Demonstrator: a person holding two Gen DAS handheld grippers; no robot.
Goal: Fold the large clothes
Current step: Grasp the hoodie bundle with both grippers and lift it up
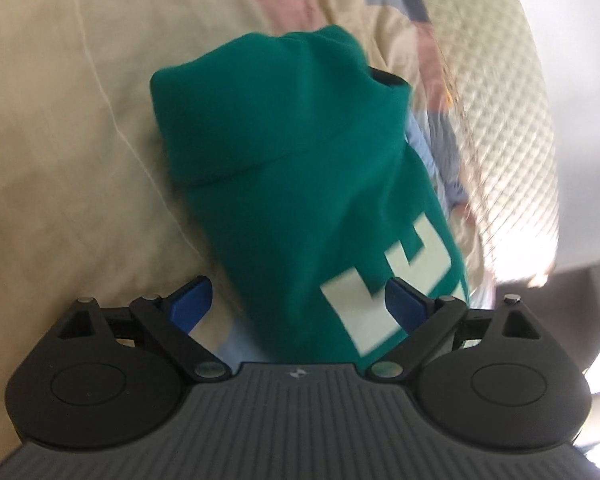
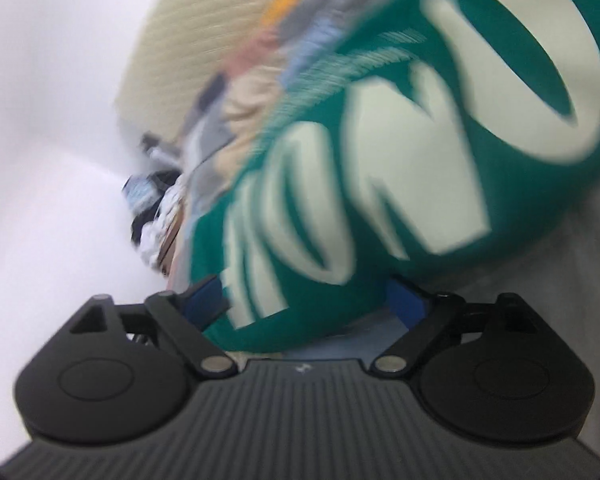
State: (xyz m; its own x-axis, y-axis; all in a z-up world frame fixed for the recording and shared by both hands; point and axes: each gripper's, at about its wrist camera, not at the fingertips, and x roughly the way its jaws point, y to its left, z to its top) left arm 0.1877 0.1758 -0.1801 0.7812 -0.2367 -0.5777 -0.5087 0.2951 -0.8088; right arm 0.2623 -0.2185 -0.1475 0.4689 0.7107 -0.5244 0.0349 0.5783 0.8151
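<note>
A green sweatshirt [image 1: 292, 184] with large pale letters lies folded into a bundle on a cream bed sheet [image 1: 60, 140]. My left gripper [image 1: 298, 300] is open, its blue fingers [image 1: 192, 300] spread either side of the bundle's near end. In the right wrist view the same green sweatshirt [image 2: 380, 160] fills the frame, blurred, its pale lettering close up. My right gripper [image 2: 306, 300] is open too, with the green cloth lying between its spread blue fingers [image 2: 206, 298]. Whether the fingers touch the cloth I cannot tell.
A patchwork quilt [image 1: 380, 12] of pink, blue and cream lies beyond the sweatshirt. A textured cream pillow or headboard [image 1: 500, 120] stands at the right. Light blue cloth [image 1: 424, 148] shows beside and under the sweatshirt. A white wall [image 2: 40, 120] and dark clutter [image 2: 156, 208] appear in the right wrist view.
</note>
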